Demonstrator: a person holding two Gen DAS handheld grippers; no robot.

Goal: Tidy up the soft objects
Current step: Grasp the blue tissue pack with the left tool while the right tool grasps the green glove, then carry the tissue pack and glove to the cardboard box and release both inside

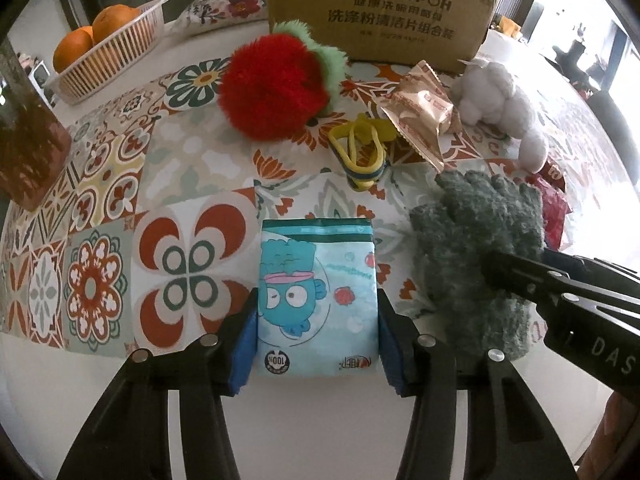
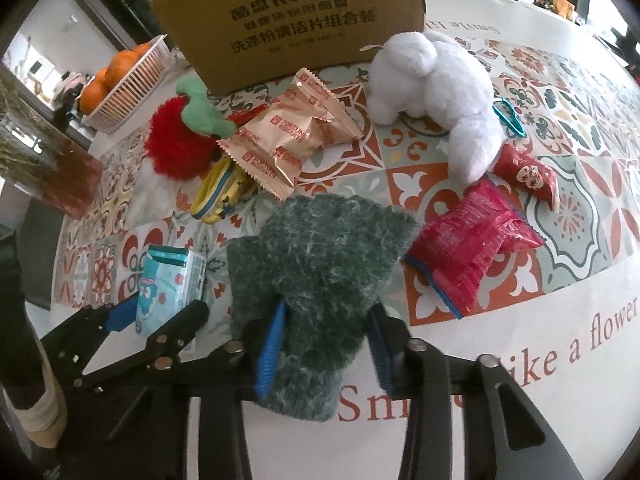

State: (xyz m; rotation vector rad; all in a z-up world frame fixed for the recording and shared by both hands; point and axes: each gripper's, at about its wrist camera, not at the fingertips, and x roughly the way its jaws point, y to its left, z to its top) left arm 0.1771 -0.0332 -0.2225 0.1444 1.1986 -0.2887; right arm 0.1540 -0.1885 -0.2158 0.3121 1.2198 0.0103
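Note:
My left gripper (image 1: 316, 320) is shut on a blue cartoon tissue pack (image 1: 316, 292), its blue pads pressed to both sides; the pack also shows in the right wrist view (image 2: 168, 288). My right gripper (image 2: 326, 344) is shut on the cuff of a fuzzy grey-green glove (image 2: 320, 256), which lies flat on the table; the glove also shows in the left wrist view (image 1: 476, 248). A red plush fruit with green leaves (image 1: 272, 92), a white plush animal (image 2: 440, 80) and a yellow coin pouch (image 1: 364, 152) lie beyond.
A KUPOH cardboard box (image 1: 380, 8) stands at the back. A gold biscuit packet (image 2: 292, 136), a red snack bag (image 2: 472, 248) and a small red wrapper (image 2: 528, 172) lie on the patterned tablecloth (image 1: 100, 184). A basket of oranges (image 1: 104, 52) sits far left.

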